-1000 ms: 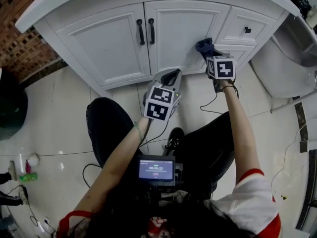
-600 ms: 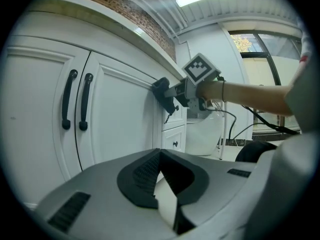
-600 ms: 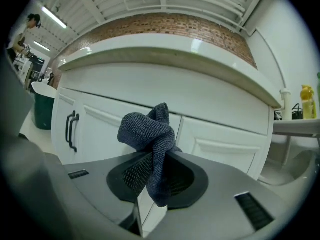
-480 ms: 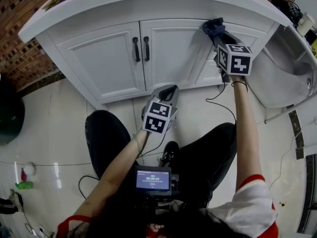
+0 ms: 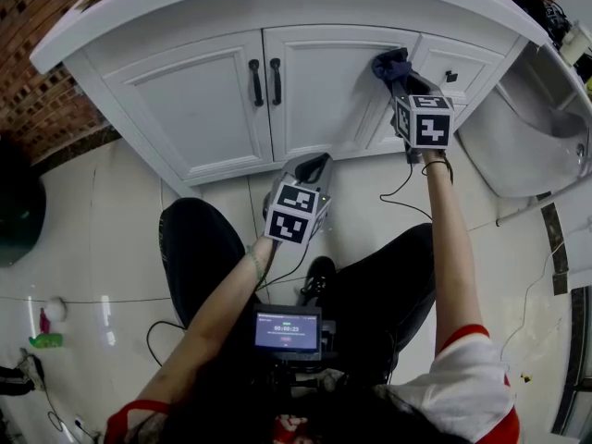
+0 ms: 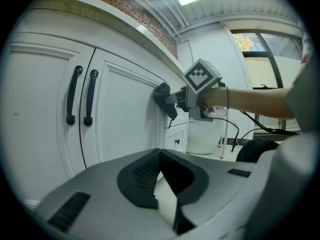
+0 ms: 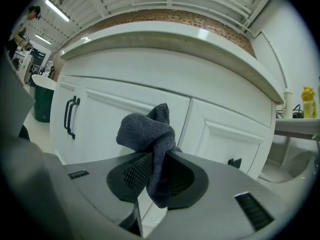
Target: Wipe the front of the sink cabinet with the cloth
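The white sink cabinet (image 5: 194,91) has two doors with black handles (image 5: 265,81) and small drawers at its right. A dark blue-grey cloth (image 5: 390,65) is bunched between the jaws of my right gripper (image 5: 400,80). It presses against the upper right corner of the right door, beside the drawer with the black knob (image 5: 450,76). In the right gripper view the cloth (image 7: 147,134) hangs over the closed jaws of the right gripper (image 7: 157,156). My left gripper (image 5: 313,166) hovers below the doors, shut and holding nothing, with its jaw tips (image 6: 160,151) touching.
A white toilet bowl (image 5: 527,137) stands just right of the cabinet. A brick wall (image 5: 37,26) and a dark bin (image 5: 11,211) are on the left. The person's black-trousered legs, a screen device (image 5: 289,329) and cables lie below. A yellow bottle (image 7: 308,101) sits on a shelf.
My right gripper carried the cloth up the right door's edge from low beside the drawers to the top, then slightly back down. The left gripper has barely moved.
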`<state>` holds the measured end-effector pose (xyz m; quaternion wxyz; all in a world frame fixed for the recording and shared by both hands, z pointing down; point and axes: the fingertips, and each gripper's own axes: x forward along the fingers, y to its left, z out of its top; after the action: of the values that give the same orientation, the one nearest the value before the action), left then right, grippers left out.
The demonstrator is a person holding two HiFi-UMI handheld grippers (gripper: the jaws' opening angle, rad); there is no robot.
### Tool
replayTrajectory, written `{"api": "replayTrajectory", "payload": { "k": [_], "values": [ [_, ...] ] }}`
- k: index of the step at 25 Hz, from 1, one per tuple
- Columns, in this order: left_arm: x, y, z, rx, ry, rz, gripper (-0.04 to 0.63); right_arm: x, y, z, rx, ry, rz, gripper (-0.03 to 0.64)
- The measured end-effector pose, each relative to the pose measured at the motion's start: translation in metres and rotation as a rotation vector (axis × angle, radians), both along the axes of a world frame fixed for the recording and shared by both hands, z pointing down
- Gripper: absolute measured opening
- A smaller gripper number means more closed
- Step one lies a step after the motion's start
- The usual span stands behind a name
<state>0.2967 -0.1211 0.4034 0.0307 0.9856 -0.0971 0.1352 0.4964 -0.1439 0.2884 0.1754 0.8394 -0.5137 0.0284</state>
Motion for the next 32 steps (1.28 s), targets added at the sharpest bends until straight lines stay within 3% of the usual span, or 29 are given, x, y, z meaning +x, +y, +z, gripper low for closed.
{"api": "replayTrajectory", "payload": {
  "k": [4, 17, 23, 32],
  "values": [
    [-0.002, -0.004, 0.007, -0.007, -0.012, -0.008, 0.032, 0.003, -0.001, 0.054, -0.049, -0.065, 0.025, 0.087],
    [-0.008, -0.024, 0.038, -0.032, -0.069, -0.036, 0.033, 0.000, -0.006, 0.245, -0.351, -0.256, 0.070, 0.087],
    [-0.008, -0.028, 0.047, -0.043, -0.084, -0.036, 0.032, -0.002, -0.001, 0.291, -0.437, -0.292, 0.081, 0.087],
    [-0.010, -0.035, 0.057, -0.049, -0.104, -0.052, 0.033, -0.004, -0.010, 0.312, -0.464, -0.292, 0.064, 0.087]
  ]
}}
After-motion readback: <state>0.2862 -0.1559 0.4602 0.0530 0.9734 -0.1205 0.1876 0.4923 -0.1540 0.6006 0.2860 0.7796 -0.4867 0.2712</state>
